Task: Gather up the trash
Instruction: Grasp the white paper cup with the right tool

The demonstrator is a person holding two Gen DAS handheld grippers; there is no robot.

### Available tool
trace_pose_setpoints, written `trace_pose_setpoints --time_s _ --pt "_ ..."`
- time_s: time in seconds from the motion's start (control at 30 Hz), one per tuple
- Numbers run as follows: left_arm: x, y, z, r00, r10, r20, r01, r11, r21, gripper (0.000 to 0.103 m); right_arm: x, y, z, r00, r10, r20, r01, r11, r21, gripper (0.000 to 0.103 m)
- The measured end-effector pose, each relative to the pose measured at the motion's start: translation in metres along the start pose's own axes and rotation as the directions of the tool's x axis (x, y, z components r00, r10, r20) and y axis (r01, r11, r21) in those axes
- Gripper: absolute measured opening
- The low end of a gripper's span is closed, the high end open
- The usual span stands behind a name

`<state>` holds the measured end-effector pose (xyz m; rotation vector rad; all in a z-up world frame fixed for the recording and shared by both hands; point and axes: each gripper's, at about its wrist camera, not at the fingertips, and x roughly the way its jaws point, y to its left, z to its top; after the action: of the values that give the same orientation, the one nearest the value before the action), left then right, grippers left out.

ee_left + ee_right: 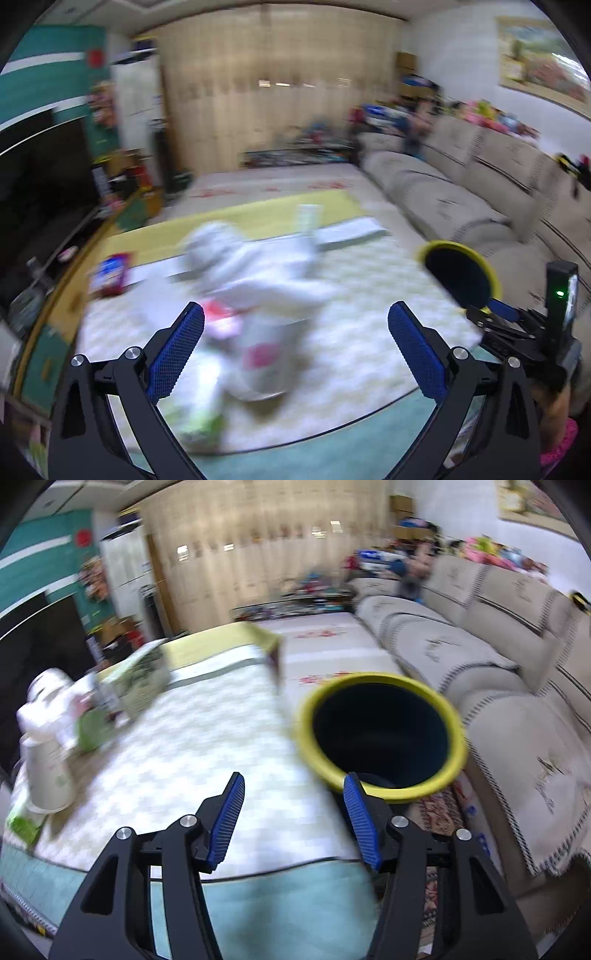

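Observation:
A yellow-rimmed dark bin (380, 734) hangs off the table's right edge, its near rim against my right gripper's right finger (360, 812). My right gripper (295, 805) has its jaws apart with nothing between the pads. In the left wrist view the bin (461, 273) sits at the right with the other gripper under it. My left gripper (295, 347) is open above blurred trash: a white paper cup (262, 358), crumpled white paper (236, 251), a pink wrapper (221, 317) and a green packet (199, 424). The cup also shows in the right wrist view (48, 775).
The table has a white-checked cloth (207, 760) with a teal border (277, 904). A blue and red snack packet (110, 273) and a flat white box (351, 230) lie farther back. A beige sofa (517, 701) runs along the right. A dark TV (37, 177) stands at the left.

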<state>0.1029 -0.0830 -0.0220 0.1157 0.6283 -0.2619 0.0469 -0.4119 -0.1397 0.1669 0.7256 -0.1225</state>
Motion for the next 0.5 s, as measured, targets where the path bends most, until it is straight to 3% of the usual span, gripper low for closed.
trace_pose_setpoints --time_s 0.1,0.2,0.4,0.5 --pt "-0.020 0.053 -0.016 0.995 0.099 0.013 -0.098 0.993 -0.071 0.098 -0.003 0.045 0.001 0.997 0.073 0.004 -0.073 0.995 -0.065 0.053" --pt "-0.034 0.095 -0.030 0.988 0.155 0.017 -0.151 0.980 -0.132 0.098 -0.007 0.085 0.003 0.987 0.160 0.002 -0.159 0.982 -0.101 0.053" --pt "-0.047 0.149 -0.054 0.984 0.179 0.018 -0.172 0.967 -0.189 0.098 -0.004 0.149 0.002 0.940 0.337 -0.048 -0.341 0.934 -0.104 0.053" --pt "-0.050 0.150 -0.060 0.984 0.179 0.016 -0.173 0.968 -0.185 0.098 0.005 0.175 0.000 0.931 0.358 -0.071 -0.364 0.925 -0.110 0.053"
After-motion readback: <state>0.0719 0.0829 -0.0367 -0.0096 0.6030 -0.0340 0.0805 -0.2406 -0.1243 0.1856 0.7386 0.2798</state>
